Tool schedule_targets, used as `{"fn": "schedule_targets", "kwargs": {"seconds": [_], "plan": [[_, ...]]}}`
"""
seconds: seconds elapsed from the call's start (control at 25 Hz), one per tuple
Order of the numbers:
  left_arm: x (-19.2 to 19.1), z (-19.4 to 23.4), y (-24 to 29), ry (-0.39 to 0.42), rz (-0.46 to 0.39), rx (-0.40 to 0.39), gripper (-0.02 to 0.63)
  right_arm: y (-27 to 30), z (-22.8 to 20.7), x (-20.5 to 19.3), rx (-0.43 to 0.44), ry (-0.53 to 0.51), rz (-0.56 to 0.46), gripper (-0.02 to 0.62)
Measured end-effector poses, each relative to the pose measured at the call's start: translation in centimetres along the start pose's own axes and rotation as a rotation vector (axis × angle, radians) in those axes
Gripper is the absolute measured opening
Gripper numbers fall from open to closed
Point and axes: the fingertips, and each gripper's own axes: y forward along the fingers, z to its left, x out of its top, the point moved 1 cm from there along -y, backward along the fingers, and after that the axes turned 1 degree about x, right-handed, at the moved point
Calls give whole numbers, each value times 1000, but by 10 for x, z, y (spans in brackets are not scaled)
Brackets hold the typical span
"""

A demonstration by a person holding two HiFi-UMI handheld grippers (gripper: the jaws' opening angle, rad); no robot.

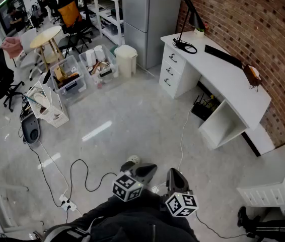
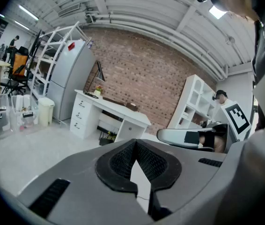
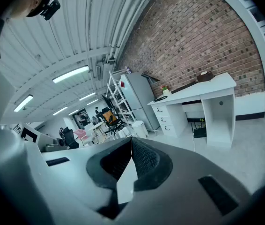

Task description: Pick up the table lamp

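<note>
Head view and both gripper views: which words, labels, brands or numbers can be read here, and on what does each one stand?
No word or number can be read in any view.
Left marker cube and right marker cube: black and white square patterns only, no letters.
Red patch at the top of the fridge: too small to read.
Plastic boxes on the floor: any labels are too small to read.
</note>
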Motion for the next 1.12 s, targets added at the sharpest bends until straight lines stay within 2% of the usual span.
{"fn": "schedule_targets", "kwargs": {"seconds": [0.36, 0.64, 1.12], "plan": [[-5, -2, 17, -5, 38, -36, 6, 5, -5, 9, 15, -6, -31, 12], [11, 17, 36, -23, 35, -13, 6, 29, -17, 23, 13, -8, -16, 12], [73, 85, 86, 1, 31, -15, 6, 120, -38, 63, -2, 7, 8, 12]]}}
